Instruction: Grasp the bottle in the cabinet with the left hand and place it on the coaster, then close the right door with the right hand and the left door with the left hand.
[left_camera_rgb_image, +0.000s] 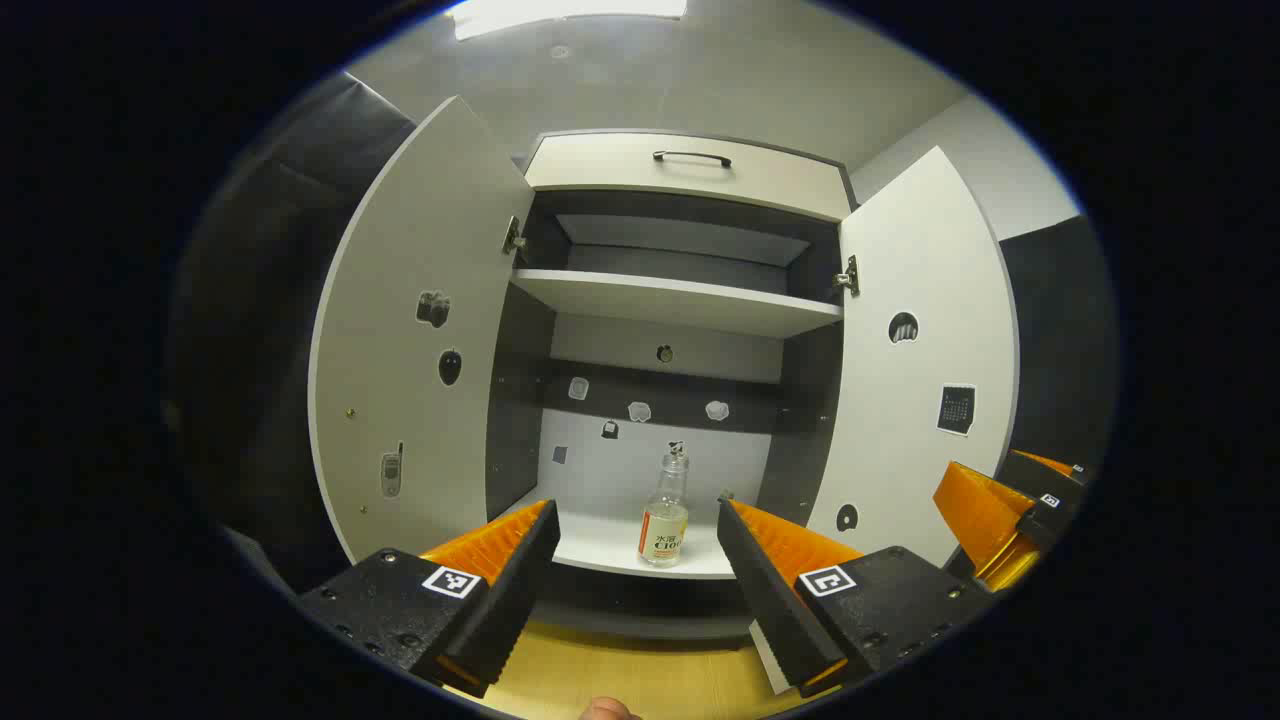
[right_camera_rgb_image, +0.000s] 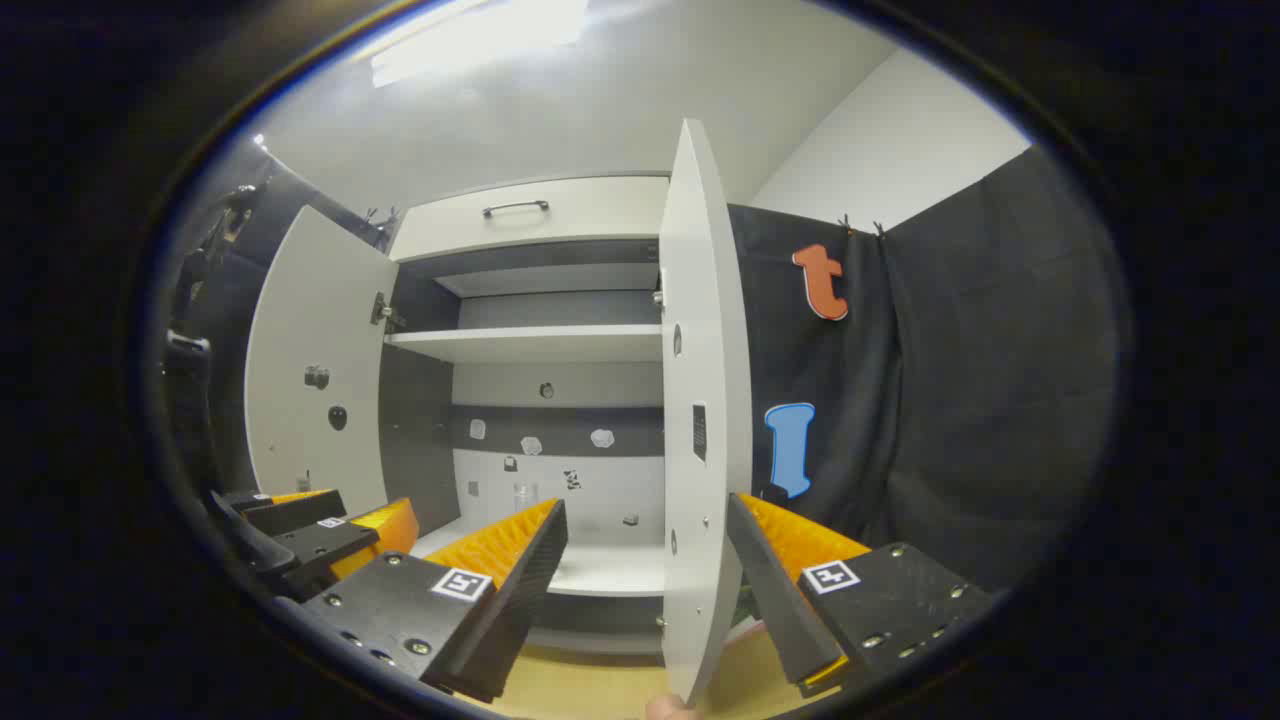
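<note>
Fingers of my left gripper, nearest the lens: spread wide, grasping nothing, aimed at the open cabinet.

Bottle: clear, labelled, capped; upright on the lower shelf, near its front edge. In the left gripper view it sits between my fingertips but farther off, untouched.

Left door: swung fully open, small stickers on its inner face.

Right door: likewise open. In the right gripper view its edge stands just ahead, seen between the fingers of my right gripper, which are spread and clasp nothing. Whether either finger touches the door I cannot tell.

Upper shelf: bare. Drawer front with handle above it.

Worktop: pale wood, below the cabinet. I can't make out the coaster.

Status, as I judge it: nothing completed. Bottle not yet grasped; placing on the coaster, then closing right door and left door, all remain. Next item is to bring the left gripper in around the bottle's body and close on it.
</note>
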